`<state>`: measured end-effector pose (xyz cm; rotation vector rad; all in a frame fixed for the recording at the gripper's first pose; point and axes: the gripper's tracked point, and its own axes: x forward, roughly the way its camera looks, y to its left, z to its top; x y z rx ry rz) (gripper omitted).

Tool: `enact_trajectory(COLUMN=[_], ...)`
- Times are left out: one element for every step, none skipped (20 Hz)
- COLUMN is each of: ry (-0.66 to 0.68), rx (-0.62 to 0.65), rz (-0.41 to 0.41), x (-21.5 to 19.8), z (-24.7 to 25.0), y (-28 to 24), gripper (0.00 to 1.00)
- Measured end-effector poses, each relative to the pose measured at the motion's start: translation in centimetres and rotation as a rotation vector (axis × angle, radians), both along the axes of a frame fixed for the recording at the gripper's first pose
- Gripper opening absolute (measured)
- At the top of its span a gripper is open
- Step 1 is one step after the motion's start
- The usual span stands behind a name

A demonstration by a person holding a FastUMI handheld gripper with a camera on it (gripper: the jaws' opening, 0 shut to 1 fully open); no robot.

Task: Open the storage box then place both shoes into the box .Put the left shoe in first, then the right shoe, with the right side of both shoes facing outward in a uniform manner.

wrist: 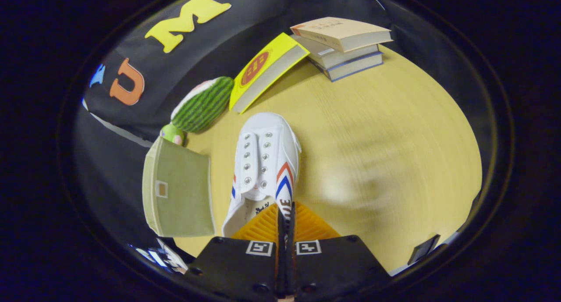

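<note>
While gripper (pixel 285 214) fingers pinch the white sneaker (pixel 265 161) by its right collar, toe far, green storage box (pixel 177 192) sits just left, ready for loading.

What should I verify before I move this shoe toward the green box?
1. Grip: the claw is shut on the white shoe, pinching its side wall near the heel. Ok.
2. Hold depth: only the thin collar edge sits between the fingers, so the shoe may swing. Not ok.
3. Storage box open: a flat green face with a small label is turned to the camera, and the opening cannot be made out. Cannot tell.
4. Left shoe first: which shoe this is. Cannot tell.
5. Path: the box sits close beside the shoe, with bare table and nothing else between them. Ok.
</note>
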<state>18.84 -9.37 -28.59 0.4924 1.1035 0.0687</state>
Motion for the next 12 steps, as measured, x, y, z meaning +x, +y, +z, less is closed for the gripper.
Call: enact_trajectory(ry=[-0.022,-0.037,-0.051,-0.065,-0.077,-0.095,-0.116,-0.135,-0.151,-0.169,-0.184,-0.201], rx=[-0.008,-0.027,-0.047,-0.059,-0.066,-0.066,-0.067,-0.06,-0.054,-0.049,-0.044,-0.034], rz=[0.001,0.008,0.013,0.018,0.025,0.029,0.029,0.02,0.017,0.013,0.008,0.005], x=[0.1,0.0,-0.1,-0.2,-0.3,-0.2,-0.1,0.1,0.3,0.2,0.3,0.4], z=[1.2,2.4,3.5,4.6,5.6,6.5,7.5,8.2,9.0,10.0,10.6,11.0], y=[0.5,1.0,1.6,2.3,3.4,4.5,5.6,6.7,7.9,9.1,10.4,11.7], gripper=[0.06,0.06,0.06,0.06,0.06,0.06,0.06,0.06,0.06,0.06,0.06,0.06])
